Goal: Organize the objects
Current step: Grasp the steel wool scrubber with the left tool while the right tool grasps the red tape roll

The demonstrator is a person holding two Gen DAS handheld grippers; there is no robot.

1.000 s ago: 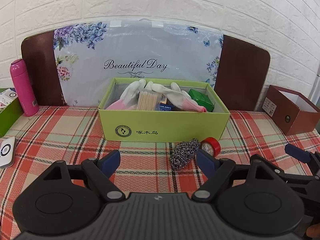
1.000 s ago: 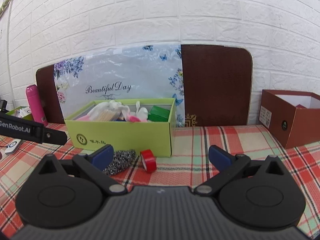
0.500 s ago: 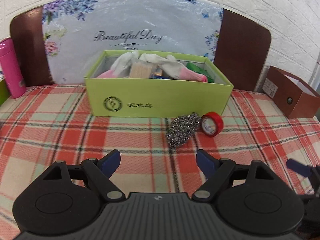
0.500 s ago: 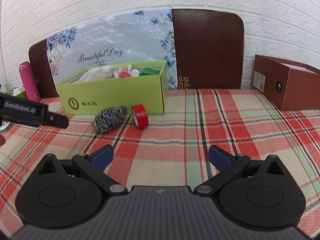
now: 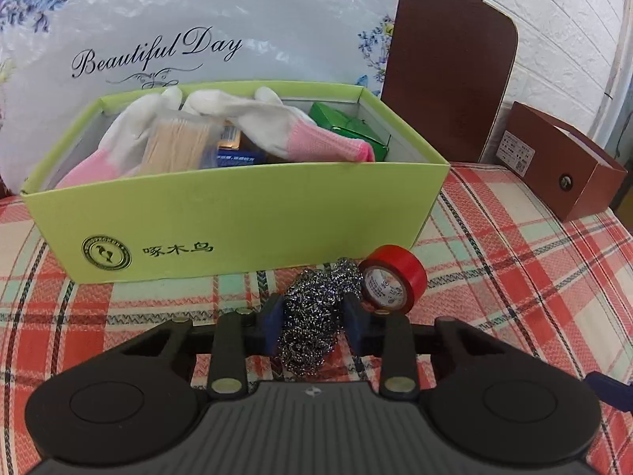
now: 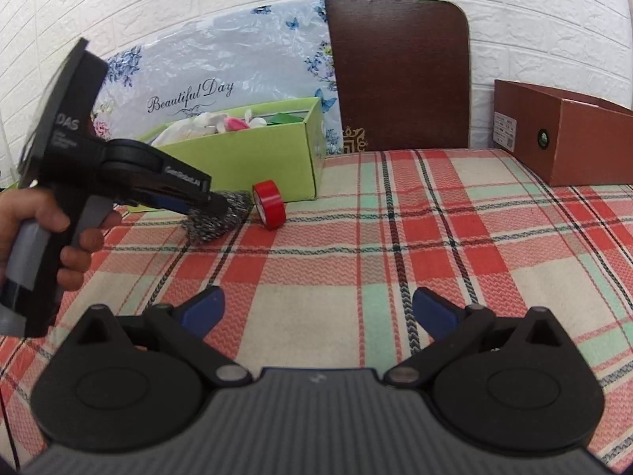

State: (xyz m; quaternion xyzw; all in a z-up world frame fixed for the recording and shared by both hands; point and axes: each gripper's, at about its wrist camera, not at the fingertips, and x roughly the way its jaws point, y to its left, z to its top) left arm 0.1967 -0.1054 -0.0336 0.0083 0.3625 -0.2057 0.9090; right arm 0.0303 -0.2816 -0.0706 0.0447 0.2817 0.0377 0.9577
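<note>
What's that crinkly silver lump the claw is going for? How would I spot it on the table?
Find the lime-green box on the plaid tablecloth. Just in front of its right end lies the steel wool scrubber, with the left claw closing around it. Unlike the smooth red tape roll beside it, it is a tangled, glittery grey wad.

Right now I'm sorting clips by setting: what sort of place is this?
Probably a home tabletop staged for tidying: a red-and-green plaid tablecloth, a white brick-pattern wall, and a lime-green cardboard box filled with household odds and ends.
</note>
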